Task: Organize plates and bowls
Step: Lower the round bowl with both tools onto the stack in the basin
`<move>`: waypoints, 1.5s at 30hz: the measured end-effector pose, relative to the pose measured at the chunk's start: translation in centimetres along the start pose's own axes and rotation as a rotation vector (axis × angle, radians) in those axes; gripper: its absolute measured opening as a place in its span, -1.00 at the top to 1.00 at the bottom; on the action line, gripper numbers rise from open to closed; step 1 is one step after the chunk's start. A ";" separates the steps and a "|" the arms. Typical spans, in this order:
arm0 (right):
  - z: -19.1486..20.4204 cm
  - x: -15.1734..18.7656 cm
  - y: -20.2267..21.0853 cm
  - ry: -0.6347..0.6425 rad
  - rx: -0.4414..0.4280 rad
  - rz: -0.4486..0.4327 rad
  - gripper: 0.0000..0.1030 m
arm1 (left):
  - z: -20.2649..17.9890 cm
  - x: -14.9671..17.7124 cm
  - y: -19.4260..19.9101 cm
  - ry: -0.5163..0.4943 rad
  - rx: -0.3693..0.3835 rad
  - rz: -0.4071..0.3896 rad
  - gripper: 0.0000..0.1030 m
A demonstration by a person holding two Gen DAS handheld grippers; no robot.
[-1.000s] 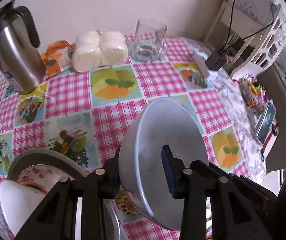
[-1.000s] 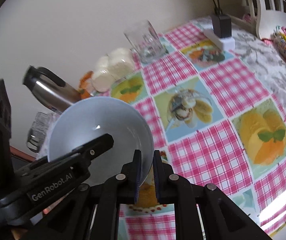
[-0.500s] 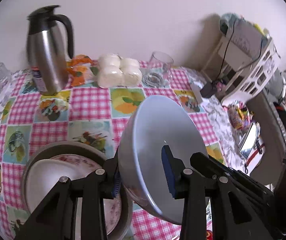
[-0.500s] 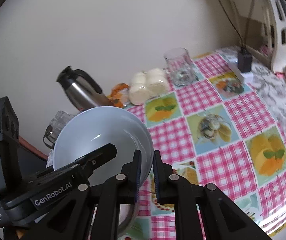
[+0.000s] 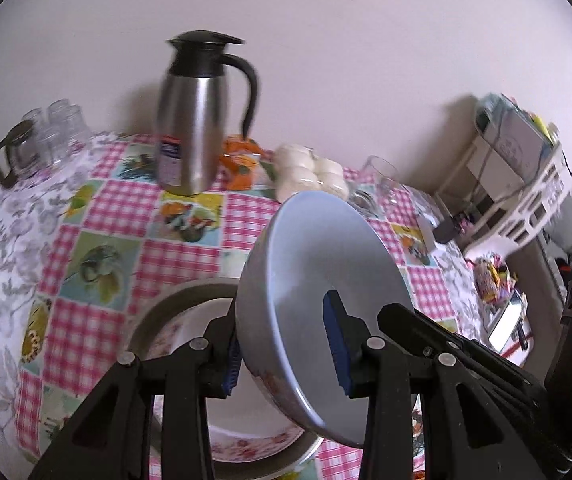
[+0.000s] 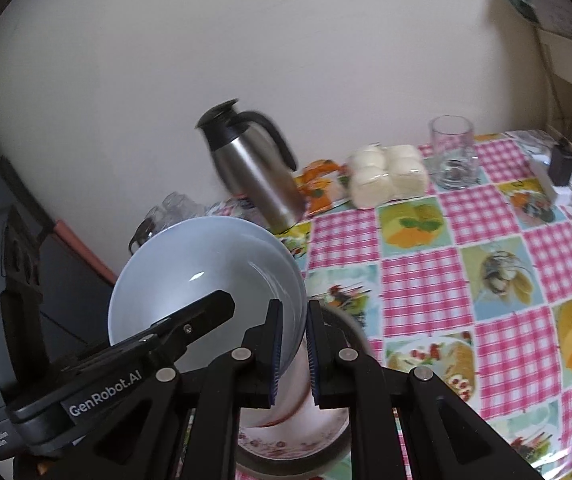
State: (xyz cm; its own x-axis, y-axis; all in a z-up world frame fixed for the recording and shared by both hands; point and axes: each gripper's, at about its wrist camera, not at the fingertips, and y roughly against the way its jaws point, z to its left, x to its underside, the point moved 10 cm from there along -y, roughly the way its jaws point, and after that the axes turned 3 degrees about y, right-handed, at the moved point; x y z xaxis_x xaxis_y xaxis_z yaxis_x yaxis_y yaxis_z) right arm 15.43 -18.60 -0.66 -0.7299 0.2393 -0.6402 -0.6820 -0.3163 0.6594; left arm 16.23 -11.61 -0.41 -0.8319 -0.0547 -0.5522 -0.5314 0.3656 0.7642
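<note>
A pale blue bowl [image 5: 325, 276] hangs tilted above the table, carried by both grippers. My left gripper [image 5: 282, 344] is shut on its wall, one blue pad inside and one outside. My right gripper [image 6: 293, 320] is shut on the bowl's [image 6: 202, 276] near rim. Under the bowl lies a stack of plates: a grey plate [image 5: 166, 304] with a white floral plate [image 5: 246, 448] on it, also visible in the right wrist view as the floral plate [image 6: 286, 440]. The bowl hides most of the stack.
A steel thermos jug [image 5: 194, 120] stands at the back of the checked tablecloth [image 5: 86, 240]. Beside it lie an orange packet [image 5: 242, 160], wrapped white buns [image 5: 309, 176] and a glass [image 6: 451, 152]. Several glasses [image 5: 46, 132] stand far left; a white rack [image 5: 525, 184] stands right.
Both grippers have carried the bowl up and to the left, so it now hangs over the plate stack. The jug has come from the left edge to the middle of the view.
</note>
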 end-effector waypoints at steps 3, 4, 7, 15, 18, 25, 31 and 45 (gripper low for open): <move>1.7 0.3 -0.8 0.024 -0.019 0.015 0.75 | 1.8 0.2 0.6 0.034 -0.005 -0.009 0.25; 2.1 0.4 -1.1 0.031 -0.023 0.020 0.75 | 2.4 0.2 0.8 0.046 -0.004 -0.011 0.25; 3.4 0.5 -1.6 0.049 -0.030 0.030 0.75 | 3.5 0.2 1.1 0.066 -0.002 -0.017 0.25; 4.4 1.3 -2.5 0.075 -0.010 0.057 0.75 | 4.5 0.9 0.7 0.085 0.009 -0.003 0.25; 4.1 1.5 -2.7 0.069 0.005 0.066 0.75 | 4.3 1.3 0.3 0.076 0.011 0.010 0.25; 2.8 2.3 -2.9 0.047 0.030 0.094 0.72 | 3.6 2.3 -0.7 0.041 0.000 0.043 0.25; 1.9 3.0 -3.4 0.032 0.046 0.122 0.72 | 3.5 3.1 -1.7 0.012 -0.034 0.077 0.25; 0.2 4.1 -4.8 0.009 0.084 0.180 0.72 | 3.8 4.3 -3.4 -0.050 -0.134 0.139 0.09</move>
State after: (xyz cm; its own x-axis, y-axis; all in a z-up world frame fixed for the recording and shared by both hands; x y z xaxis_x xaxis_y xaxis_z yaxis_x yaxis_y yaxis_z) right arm 15.66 -15.90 -6.35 -0.8400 0.1777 -0.5126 -0.5425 -0.2752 0.7937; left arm 15.13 -9.54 -6.67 -0.8916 0.0346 -0.4516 -0.4313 0.2391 0.8699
